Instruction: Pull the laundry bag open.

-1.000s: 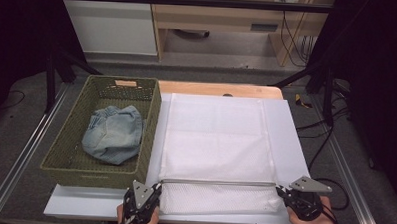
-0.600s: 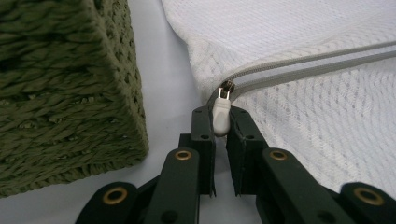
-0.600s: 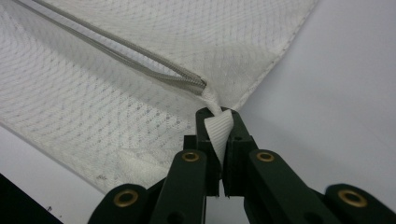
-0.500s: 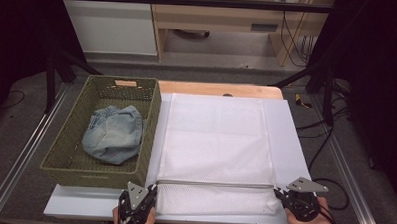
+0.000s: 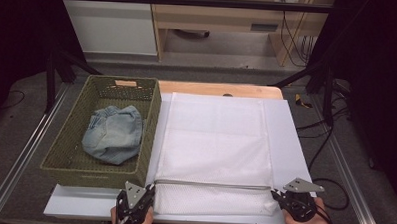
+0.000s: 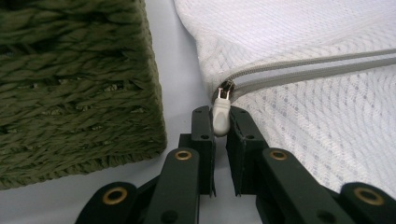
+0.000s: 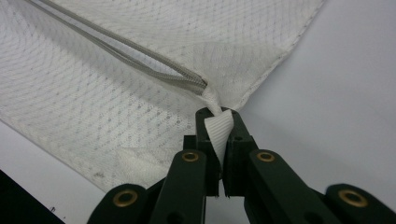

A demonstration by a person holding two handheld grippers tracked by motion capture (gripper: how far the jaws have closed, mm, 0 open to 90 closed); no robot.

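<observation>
White mesh laundry bag [image 5: 213,142], grey zipper [image 5: 213,184] running crosswise: we clamp its left-end pull [image 6: 221,117] in left gripper [image 6: 220,122], right-end tab [image 7: 218,133] in right gripper [image 7: 219,122].

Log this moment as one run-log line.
left gripper: shut on zipper pull | right gripper: shut on fabric tab | mesh bag: flat, zipped

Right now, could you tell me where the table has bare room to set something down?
A bare strip of the white tabletop runs right of the white mesh laundry bag. A smaller bare corner lies in front of the green woven basket, left of the left gripper. Between basket and bag it is tight, and the basket holds blue denim.
</observation>
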